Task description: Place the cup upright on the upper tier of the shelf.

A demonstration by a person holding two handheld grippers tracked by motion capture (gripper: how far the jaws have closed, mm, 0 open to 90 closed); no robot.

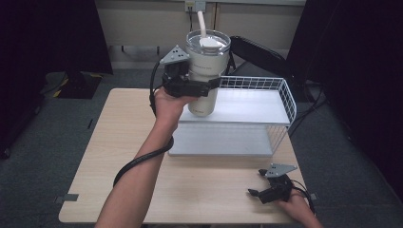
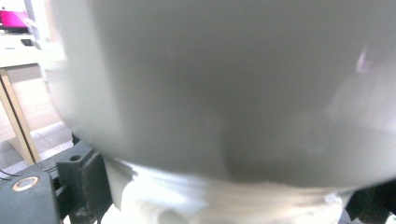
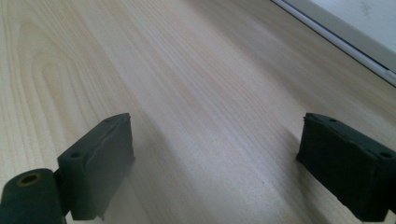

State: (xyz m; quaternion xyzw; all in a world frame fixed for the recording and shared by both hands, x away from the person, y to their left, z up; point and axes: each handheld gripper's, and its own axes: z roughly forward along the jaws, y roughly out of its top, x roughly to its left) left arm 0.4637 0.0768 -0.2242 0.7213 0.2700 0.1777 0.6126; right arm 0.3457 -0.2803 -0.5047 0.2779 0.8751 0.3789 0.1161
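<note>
- The wire shelf rack (image 1: 280, 102) stands on the counter (image 1: 109, 142), toward its far right part.
- The tumbler (image 1: 205, 71) sits above the rack's upper shelf, at its left end, with a straw (image 1: 201, 23) rising from its lid.
- The left tool (image 1: 202, 88) is at the tumbler's left side.
- The right tool (image 1: 256, 183) rests near the counter's front right edge, before the rack.

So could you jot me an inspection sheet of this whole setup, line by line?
Surface: pale wood table, bare at the front.
Job's things: white tumbler with straw, held upright at the left end of the white wire shelf rack.
Clutter: nothing seen.
Grippers: left gripper shut on the tumbler; right gripper open, low over the table's near right corner.
Cables: black cable along the left forearm.
Surroundings: grey floor, dark curtains, wall socket behind.
</note>
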